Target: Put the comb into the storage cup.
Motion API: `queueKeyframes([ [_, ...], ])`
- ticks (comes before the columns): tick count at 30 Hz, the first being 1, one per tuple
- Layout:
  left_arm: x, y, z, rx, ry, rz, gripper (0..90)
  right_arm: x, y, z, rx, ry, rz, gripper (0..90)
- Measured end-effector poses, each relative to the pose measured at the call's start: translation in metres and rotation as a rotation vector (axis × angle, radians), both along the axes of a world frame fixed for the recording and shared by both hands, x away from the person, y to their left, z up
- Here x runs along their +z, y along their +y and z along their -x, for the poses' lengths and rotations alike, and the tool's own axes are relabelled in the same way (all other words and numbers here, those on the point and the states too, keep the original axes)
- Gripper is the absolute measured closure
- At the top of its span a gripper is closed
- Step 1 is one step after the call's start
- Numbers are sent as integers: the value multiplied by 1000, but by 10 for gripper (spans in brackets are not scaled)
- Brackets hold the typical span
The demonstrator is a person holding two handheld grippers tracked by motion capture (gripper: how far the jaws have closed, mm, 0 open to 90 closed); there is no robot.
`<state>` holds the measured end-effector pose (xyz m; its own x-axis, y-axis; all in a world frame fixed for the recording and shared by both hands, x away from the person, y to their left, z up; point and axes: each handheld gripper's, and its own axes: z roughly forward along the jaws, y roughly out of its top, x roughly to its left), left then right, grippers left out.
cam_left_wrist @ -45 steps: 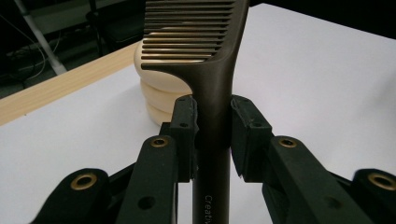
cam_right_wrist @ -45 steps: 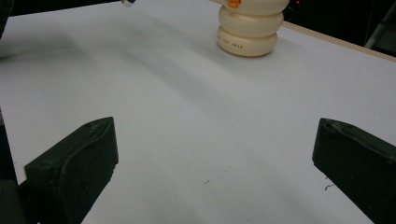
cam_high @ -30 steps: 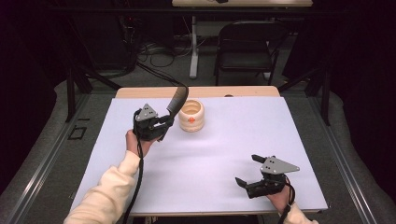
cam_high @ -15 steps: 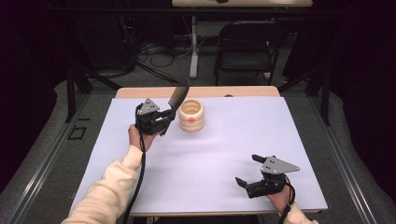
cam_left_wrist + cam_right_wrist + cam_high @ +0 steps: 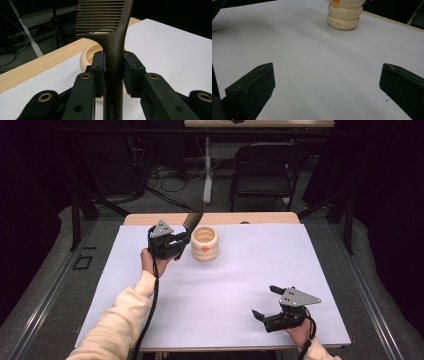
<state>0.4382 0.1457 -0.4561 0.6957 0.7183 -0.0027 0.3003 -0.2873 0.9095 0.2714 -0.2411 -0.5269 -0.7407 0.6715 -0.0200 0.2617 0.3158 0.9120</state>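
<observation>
Left gripper (image 5: pixel 179 246) clamped on comb (image 5: pixel 113 47) handle, teeth rising beyond fingertips, tilted over cream holder (image 5: pixel 205 243) just past pads (image 5: pixel 99 68). Right gripper (image 5: pixel 267 302) released, jaws wide, nothing between, holder well beyond. Best to centre comb above holder mouth, tip upright, lower slowly, release only once seated

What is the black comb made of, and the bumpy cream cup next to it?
The comb looks like hard plastic: dark, matte, with thin evenly moulded teeth and printed letters on its handle. The cream cup has smooth, rounded rings and a soft sheen, so plastic or glazed ceramic; its look alone cannot settle which.
</observation>
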Motion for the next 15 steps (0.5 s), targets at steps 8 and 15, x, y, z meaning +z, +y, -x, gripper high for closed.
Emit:
queueKeyframes([
  [8,6,-3,-5,5,-3,17,730,0,0,0,-1,-4,4,0],
  [15,11,-7,-11,14,-24,26,730,0,0,0,0,0,1,0],
])
